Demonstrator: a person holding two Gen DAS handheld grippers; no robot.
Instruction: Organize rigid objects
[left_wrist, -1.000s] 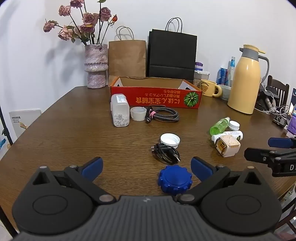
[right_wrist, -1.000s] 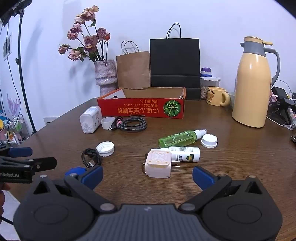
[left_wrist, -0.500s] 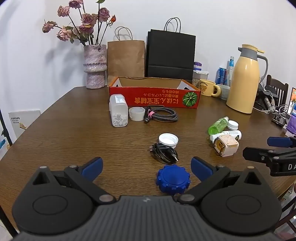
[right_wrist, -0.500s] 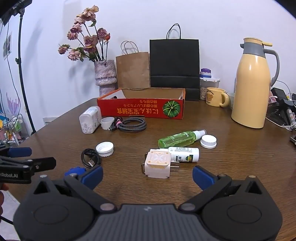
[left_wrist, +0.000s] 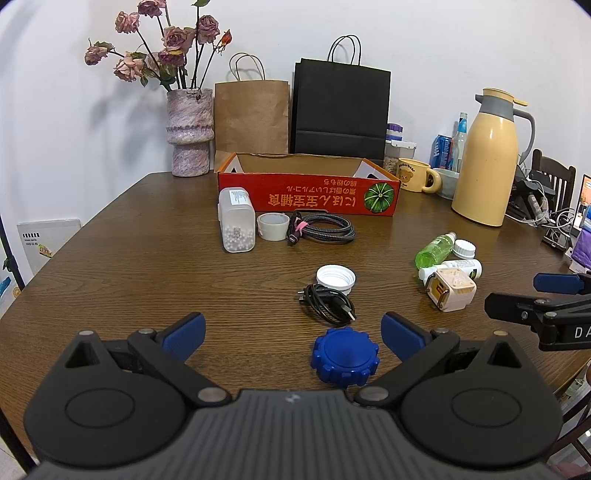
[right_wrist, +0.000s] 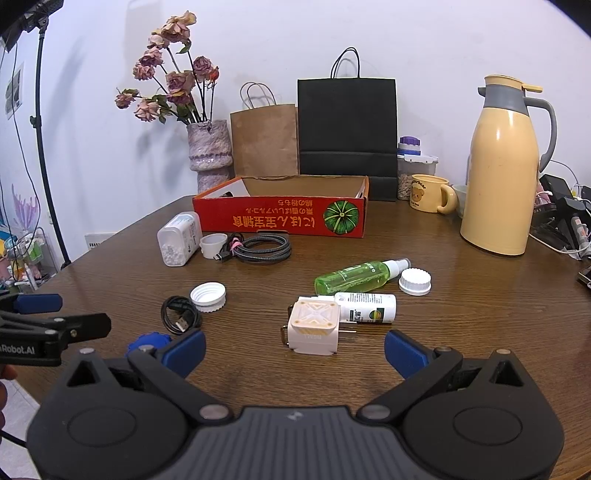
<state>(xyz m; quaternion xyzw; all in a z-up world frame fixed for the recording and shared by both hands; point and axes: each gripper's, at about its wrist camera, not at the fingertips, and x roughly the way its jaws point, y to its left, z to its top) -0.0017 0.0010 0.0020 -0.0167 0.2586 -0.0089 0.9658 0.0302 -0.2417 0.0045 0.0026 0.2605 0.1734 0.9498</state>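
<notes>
My left gripper (left_wrist: 291, 326) is open and empty over the table's near edge; a blue ridged cap (left_wrist: 345, 356) lies between its fingers toward the right one. Ahead lie a coiled black cable (left_wrist: 327, 302) and a white cap (left_wrist: 335, 279). My right gripper (right_wrist: 294, 343) is open and empty, with a cream plug adapter (right_wrist: 314, 326) just ahead of it, a white bottle (right_wrist: 365, 308), a green spray bottle (right_wrist: 360, 275) and a white lid (right_wrist: 415, 281) beyond. An open red cardboard box (left_wrist: 308, 197) stands farther back.
A clear container of white beads (left_wrist: 236, 225), a small white cup (left_wrist: 272, 226) and a braided cable (left_wrist: 323, 229) lie before the box. A vase (left_wrist: 190, 136), paper bags (left_wrist: 341, 107), a mug (left_wrist: 415, 180) and a yellow thermos (left_wrist: 487, 158) stand at the back.
Both grippers stay open and almost still; the left wrist view has drifted slightly, nothing on the table has moved.
</notes>
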